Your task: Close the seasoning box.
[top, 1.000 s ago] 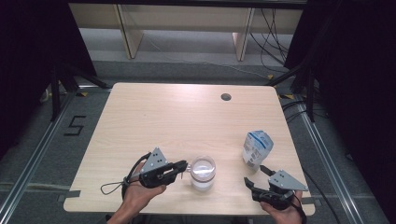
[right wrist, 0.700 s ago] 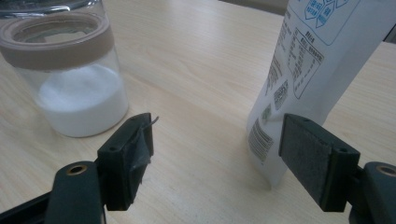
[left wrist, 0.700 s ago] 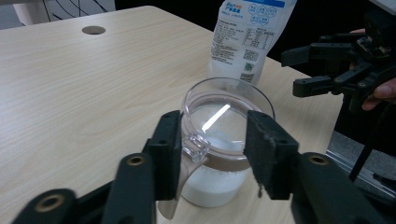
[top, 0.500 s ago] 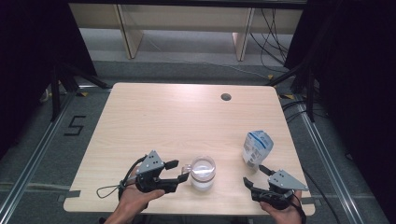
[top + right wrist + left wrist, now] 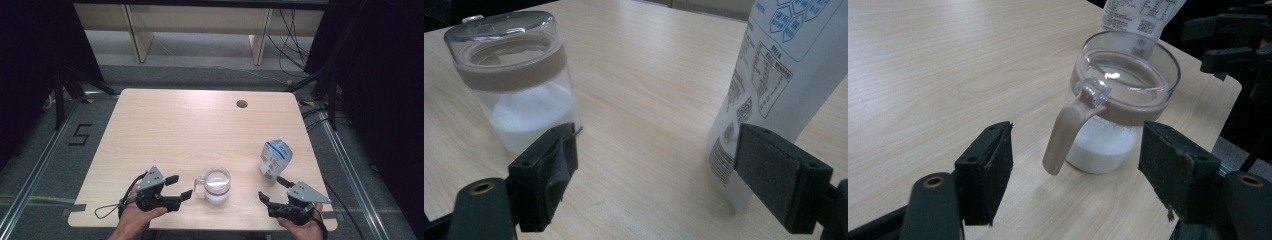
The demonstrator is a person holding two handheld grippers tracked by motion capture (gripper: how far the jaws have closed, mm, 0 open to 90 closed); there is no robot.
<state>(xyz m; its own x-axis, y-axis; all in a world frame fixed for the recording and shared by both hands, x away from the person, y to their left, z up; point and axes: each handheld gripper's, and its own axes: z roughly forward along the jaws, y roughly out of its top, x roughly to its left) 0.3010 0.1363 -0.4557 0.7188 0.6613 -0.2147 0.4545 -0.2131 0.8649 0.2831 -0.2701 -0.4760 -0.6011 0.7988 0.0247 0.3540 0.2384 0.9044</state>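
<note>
A clear jar [image 5: 217, 185] with a tan collar, a clear lid and white powder inside stands near the table's front edge; its tan handle [image 5: 199, 181] points left. My left gripper [image 5: 180, 186] lies just left of that handle, and its jaws have just been opening, with nothing pressed between them. In the left gripper view the handle [image 5: 1065, 135] stands just ahead of the open gripper [image 5: 1078, 145]. A white and blue bag [image 5: 275, 159] stands upright at the right. My right gripper [image 5: 270, 188] is open near the front edge; its jaws have just widened, with nothing between them. Ahead of it stand the jar [image 5: 519, 85] and the bag [image 5: 774, 65].
The light wooden table [image 5: 175, 125] has a round cable hole [image 5: 242, 104] near its far edge. Shelving and cables stand behind the table. Both of the person's hands come in at the bottom edge.
The left gripper was shut at the jar's handle; it has let go, opened and drawn back to the left. The jar stays put. The right hand has not moved.
</note>
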